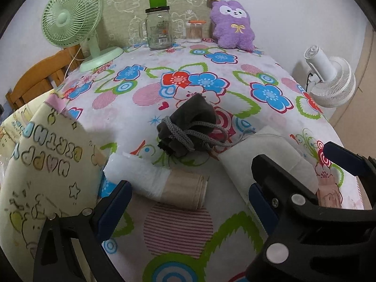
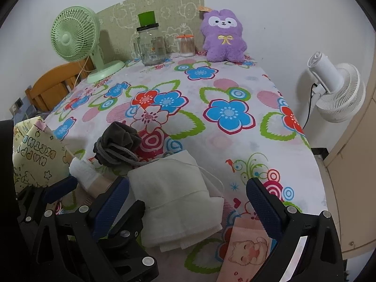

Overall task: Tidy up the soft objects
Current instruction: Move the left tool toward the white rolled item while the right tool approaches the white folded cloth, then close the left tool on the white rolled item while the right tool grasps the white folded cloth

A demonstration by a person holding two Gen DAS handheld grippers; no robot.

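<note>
Grey drawstring pouch (image 1: 188, 127) lies loose mid-bench, white folded cloth (image 2: 178, 202) at its 5 o'clock, rolled cloth (image 1: 159, 181) at 7. Left tool (image 1: 188, 202) and right tool (image 2: 188, 202) both spread, empty. Sorting looks barely begun.

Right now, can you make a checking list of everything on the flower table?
Surface: flowered tablecloth, mostly bare in the middle.
Job's things: grey drawstring pouch, folded white cloth, white-and-beige roll, near edge.
Clutter: green fan, glass jar, cotton swab jar, purple plush, at back.
Grippers: left gripper and right gripper open, empty.
Cables: white fan's black cord.
Surroundings: white fan, wooden chair.
</note>
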